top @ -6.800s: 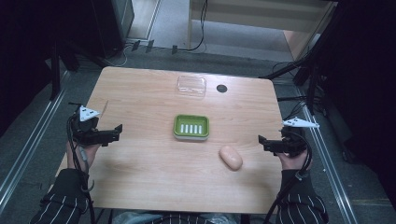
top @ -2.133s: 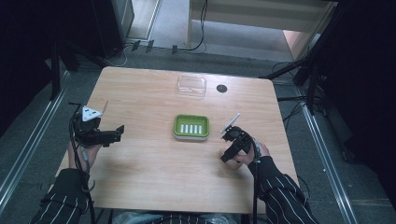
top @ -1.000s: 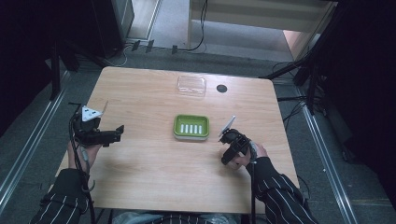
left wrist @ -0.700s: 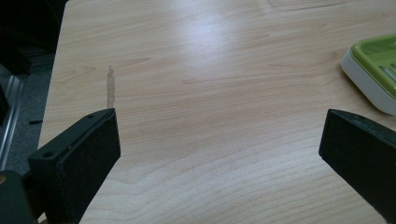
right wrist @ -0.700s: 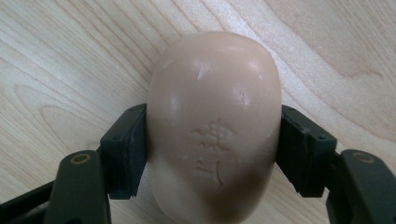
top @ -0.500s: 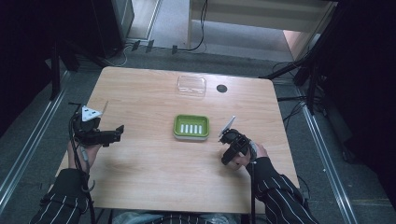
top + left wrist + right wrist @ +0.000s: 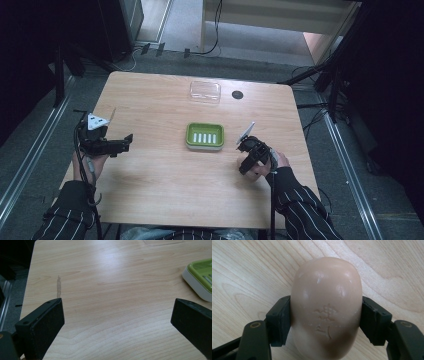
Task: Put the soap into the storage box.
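Your right gripper (image 7: 325,322) has moved in from the bench edge and now pinches the soap (image 7: 327,305), at 4 o'clock from the green dish (image 7: 205,136). Left gripper (image 7: 117,322) spread, idle. Lift next.

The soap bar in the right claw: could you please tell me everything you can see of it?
The soap bar is a smooth, rounded oval, pale pinkish beige, with a faint stamped mark on its upper face and a few small nicks. It looks solid and slightly glossy. The right claw is shut on it, one black pad pressing each long side. It sits just over the wooden table, right of the green soap dish; whether it touches the wood cannot be told.
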A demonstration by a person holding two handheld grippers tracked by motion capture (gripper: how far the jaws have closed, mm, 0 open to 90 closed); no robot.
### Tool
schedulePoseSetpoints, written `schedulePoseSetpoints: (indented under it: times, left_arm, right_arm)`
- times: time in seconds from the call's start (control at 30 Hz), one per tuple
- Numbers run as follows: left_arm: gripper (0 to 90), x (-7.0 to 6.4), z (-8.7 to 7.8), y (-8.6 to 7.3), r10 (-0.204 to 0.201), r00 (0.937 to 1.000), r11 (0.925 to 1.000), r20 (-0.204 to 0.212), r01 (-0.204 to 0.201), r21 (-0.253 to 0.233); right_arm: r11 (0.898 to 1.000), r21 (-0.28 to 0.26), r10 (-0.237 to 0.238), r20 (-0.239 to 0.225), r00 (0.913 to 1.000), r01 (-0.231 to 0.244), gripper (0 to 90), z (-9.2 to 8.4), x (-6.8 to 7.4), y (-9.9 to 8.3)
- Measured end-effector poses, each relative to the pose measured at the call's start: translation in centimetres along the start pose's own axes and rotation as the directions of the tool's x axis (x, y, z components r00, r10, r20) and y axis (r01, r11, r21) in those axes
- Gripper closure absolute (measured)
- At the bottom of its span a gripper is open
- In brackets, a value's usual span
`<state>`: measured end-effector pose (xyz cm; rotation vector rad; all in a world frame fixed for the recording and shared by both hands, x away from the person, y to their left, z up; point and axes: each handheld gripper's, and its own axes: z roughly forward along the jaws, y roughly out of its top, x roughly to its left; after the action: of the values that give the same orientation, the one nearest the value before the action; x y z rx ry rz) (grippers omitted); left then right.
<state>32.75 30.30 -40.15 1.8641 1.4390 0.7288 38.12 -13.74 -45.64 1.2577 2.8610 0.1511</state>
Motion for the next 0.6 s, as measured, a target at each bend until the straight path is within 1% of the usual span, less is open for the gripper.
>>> schedulePoseSetpoints:
  times: [0.2,0.6]
  left_arm:
    - [0.0,0.0,0.0,0.0,0.0,1.0,1.0,0.001,0.0,0.003]
    - [0.0,0.0,0.0,0.0,0.0,1.0,1.0,0.001,0.0,0.001]
  right_arm:
    - [1.0,0.002,-0.001,0.001,1.0,0.001,33.5,-0.4,-0.1,0.0]
    - [1.0,-0.027,0.008,0.006,0.9999,-0.008,33.5,-1.6,-0.7,-0.1]
